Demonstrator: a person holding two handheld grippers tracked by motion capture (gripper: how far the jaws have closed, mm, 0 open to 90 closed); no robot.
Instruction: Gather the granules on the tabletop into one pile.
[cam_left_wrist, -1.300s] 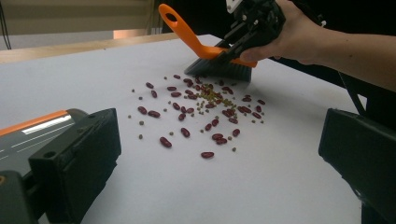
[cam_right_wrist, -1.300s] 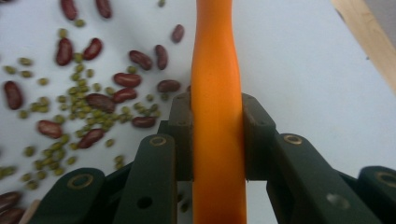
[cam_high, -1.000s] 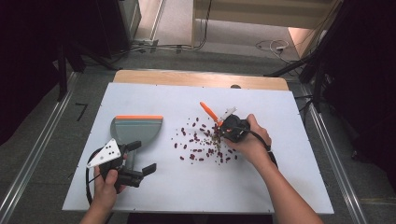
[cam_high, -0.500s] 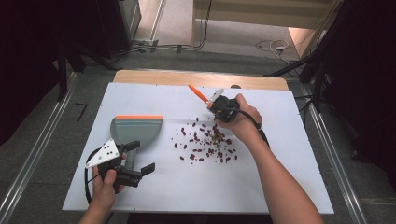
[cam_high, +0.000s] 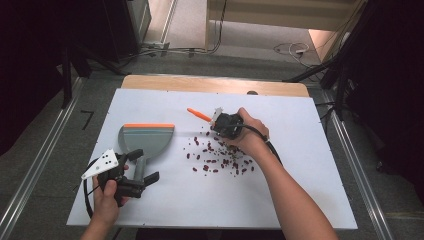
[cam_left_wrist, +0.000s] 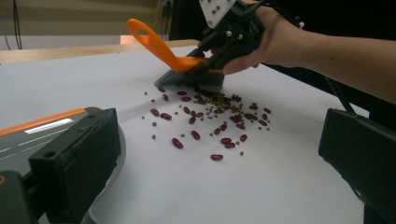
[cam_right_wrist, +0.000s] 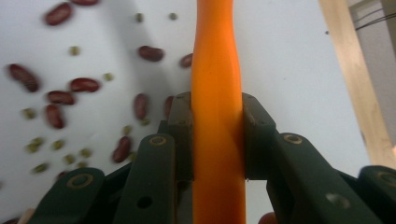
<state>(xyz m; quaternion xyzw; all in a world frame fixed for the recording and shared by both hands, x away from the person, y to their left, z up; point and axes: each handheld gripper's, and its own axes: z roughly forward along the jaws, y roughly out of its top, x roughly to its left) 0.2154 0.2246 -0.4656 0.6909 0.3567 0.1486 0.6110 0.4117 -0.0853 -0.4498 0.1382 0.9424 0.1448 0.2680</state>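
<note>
A brush with an orange handle (cam_high: 199, 115) (cam_left_wrist: 161, 46) (cam_right_wrist: 217, 70) is clamped in my right gripper (cam_high: 225, 125) (cam_left_wrist: 229, 37) (cam_right_wrist: 217, 135), which is shut on the handle. Its dark bristles rest on the white table at the far edge of scattered red beans and small green ones (cam_high: 220, 157) (cam_left_wrist: 210, 121) (cam_right_wrist: 84, 85). A grey dustpan with an orange lip (cam_high: 145, 137) (cam_left_wrist: 37, 130) lies left of the beans. My left gripper (cam_high: 145, 170) (cam_left_wrist: 217, 154) stands open at the dustpan's handle end, its left jaw beside the pan.
The white table top (cam_high: 300, 125) reaches to a wooden strip (cam_high: 210, 85) at the far edge. A black cable (cam_high: 272, 150) trails from the right gripper along the forearm. Metal rails (cam_high: 350, 150) run along both sides of the table.
My right gripper carried the brush away to the far side of the beans, then came leftward and a little nearer. The left gripper and dustpan have stayed put.
</note>
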